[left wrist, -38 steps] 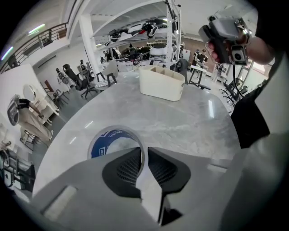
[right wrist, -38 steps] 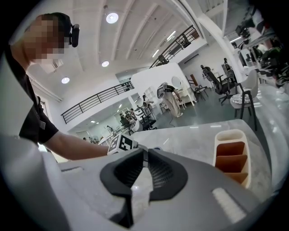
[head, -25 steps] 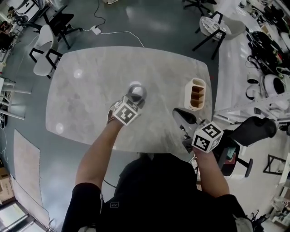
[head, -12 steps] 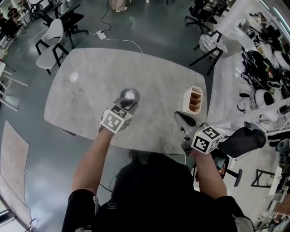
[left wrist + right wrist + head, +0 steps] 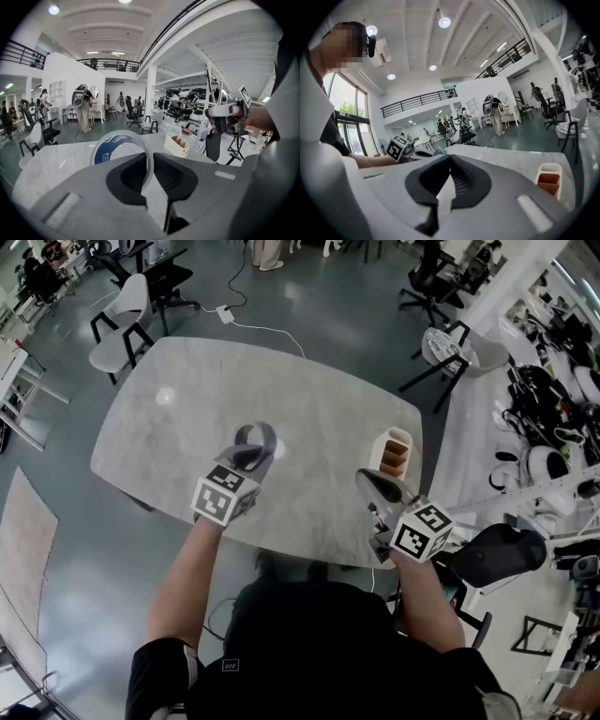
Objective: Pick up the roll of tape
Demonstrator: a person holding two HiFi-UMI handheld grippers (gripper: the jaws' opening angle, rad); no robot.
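Observation:
The roll of tape [image 5: 255, 440], clear with a blue inner core [image 5: 108, 151], hangs above the marble table [image 5: 178, 409], standing on edge. My left gripper [image 5: 249, 457] is shut on its wall, one pad inside the ring and one outside, as the left gripper view [image 5: 150, 158] shows. My right gripper [image 5: 377, 487] hovers near the table's right front edge. Its jaws meet at the tips with nothing between them [image 5: 450, 158].
A cream desk organizer [image 5: 395, 452] with orange compartments stands on the table's right side, also seen as the organizer [image 5: 549, 180] close to my right gripper. Chairs [image 5: 127, 320] and a round stool [image 5: 448, 345] stand beyond the table, with cluttered racks at the far right.
My left gripper has risen with the tape off the table and drawn back toward the person, the roll turning onto its edge. The right gripper has risen a little.

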